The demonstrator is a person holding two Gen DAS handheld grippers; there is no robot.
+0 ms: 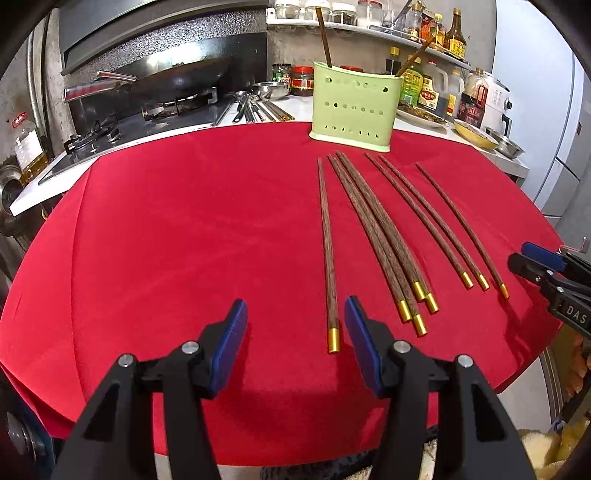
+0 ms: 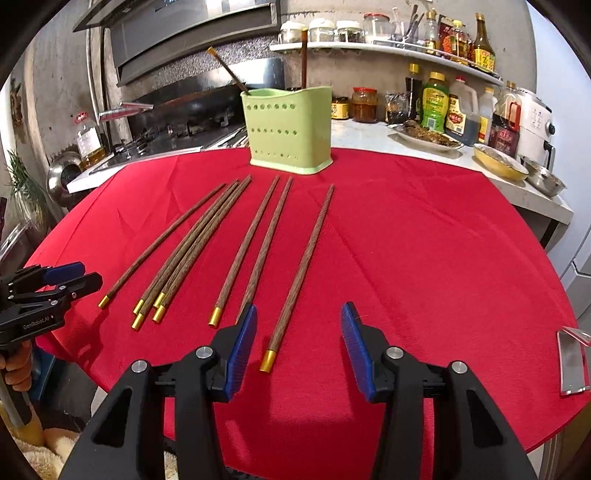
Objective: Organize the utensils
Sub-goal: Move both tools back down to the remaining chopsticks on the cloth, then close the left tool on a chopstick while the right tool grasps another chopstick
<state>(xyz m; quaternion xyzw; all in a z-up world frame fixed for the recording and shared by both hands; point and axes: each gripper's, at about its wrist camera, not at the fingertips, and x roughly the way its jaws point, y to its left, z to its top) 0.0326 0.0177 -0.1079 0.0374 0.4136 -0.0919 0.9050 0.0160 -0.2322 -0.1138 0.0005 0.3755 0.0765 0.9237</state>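
Note:
Several brown wooden chopsticks [image 1: 373, 229] with gold caps lie side by side on the red cloth [image 1: 184, 240], also in the right wrist view [image 2: 236, 243]. A green perforated holder [image 1: 354, 107] stands behind them with two chopsticks in it; it also shows in the right wrist view [image 2: 290, 129]. My left gripper [image 1: 295, 343] is open and empty, the leftmost chopstick's gold cap [image 1: 333, 340] just inside its right finger. My right gripper [image 2: 299, 343] is open and empty around the rightmost chopstick's [image 2: 303, 266] capped end. Each gripper shows at the edge of the other's view.
A stove with a wok [image 1: 177, 77] is at the back left. Sauce bottles [image 2: 454, 107], jars, plates and metal bowls [image 2: 543, 181] crowd the counter at the back right. A shelf of jars [image 2: 332, 31] hangs above. A metal piece [image 2: 572, 362] lies at the cloth's right edge.

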